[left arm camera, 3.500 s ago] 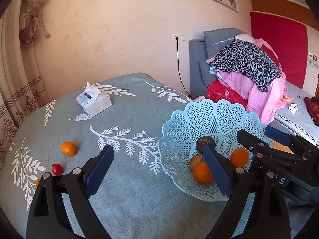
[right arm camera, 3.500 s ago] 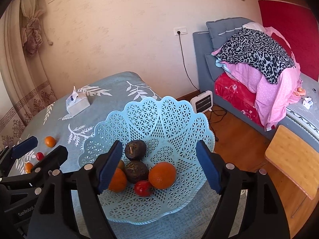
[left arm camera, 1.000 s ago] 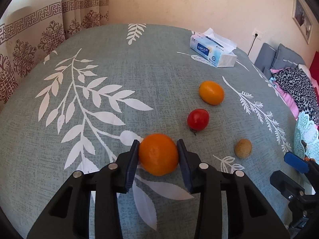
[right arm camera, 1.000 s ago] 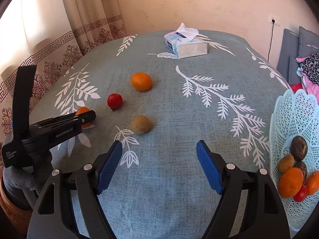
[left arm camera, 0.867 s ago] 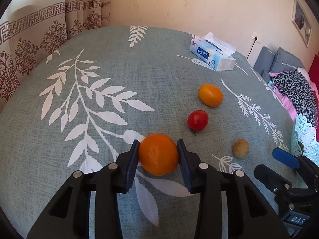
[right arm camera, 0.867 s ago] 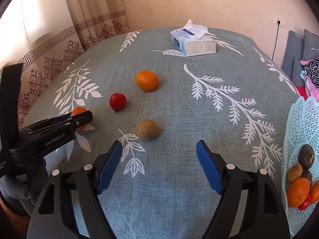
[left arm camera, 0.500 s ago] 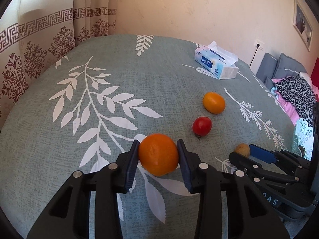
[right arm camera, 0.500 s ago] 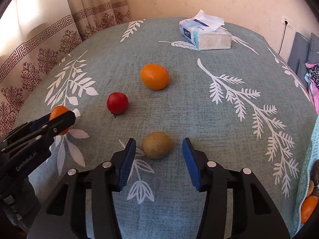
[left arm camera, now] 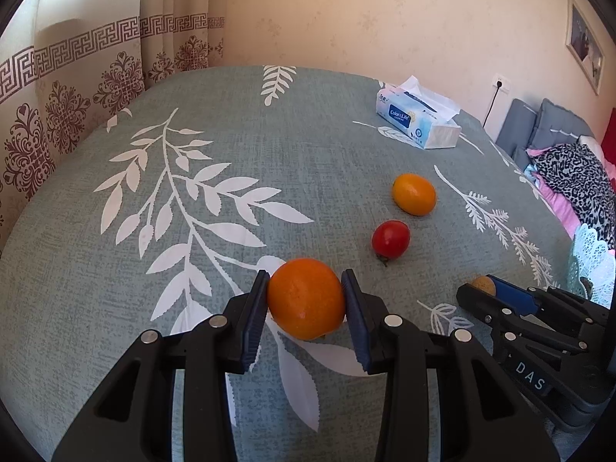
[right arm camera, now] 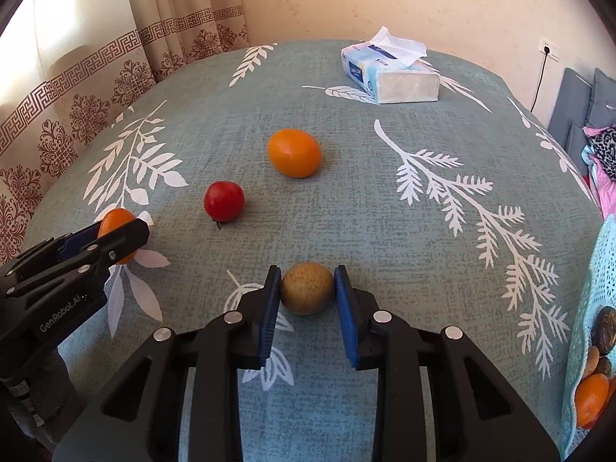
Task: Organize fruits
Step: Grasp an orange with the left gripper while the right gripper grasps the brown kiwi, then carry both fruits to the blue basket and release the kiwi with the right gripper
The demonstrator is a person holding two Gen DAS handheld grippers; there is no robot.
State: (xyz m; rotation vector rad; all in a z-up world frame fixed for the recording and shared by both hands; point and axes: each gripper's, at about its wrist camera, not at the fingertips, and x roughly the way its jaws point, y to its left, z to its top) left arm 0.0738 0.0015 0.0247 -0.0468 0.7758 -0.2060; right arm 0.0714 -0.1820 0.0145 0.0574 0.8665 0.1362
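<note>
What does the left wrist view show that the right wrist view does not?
Only the left wrist view shows the framed picture on the wall. Only the right wrist view shows the fruit in the basket. Both show the orange in the left gripper, the kiwi in the right gripper, the tomato and the tissue box.

Left wrist view: rides on the left gripper [left arm camera: 304, 300], looking close and steeply down over the desk [left arm camera: 184, 292] toward the curtain and wall.
Right wrist view: rides on the right gripper [right arm camera: 307, 288], just as near, facing much the same way.
Shared: the tomato [left arm camera: 390, 239], the yellow-orange fruit [left arm camera: 414, 194], the tissue pack [left arm camera: 417, 120], and each other's gripper.
</note>
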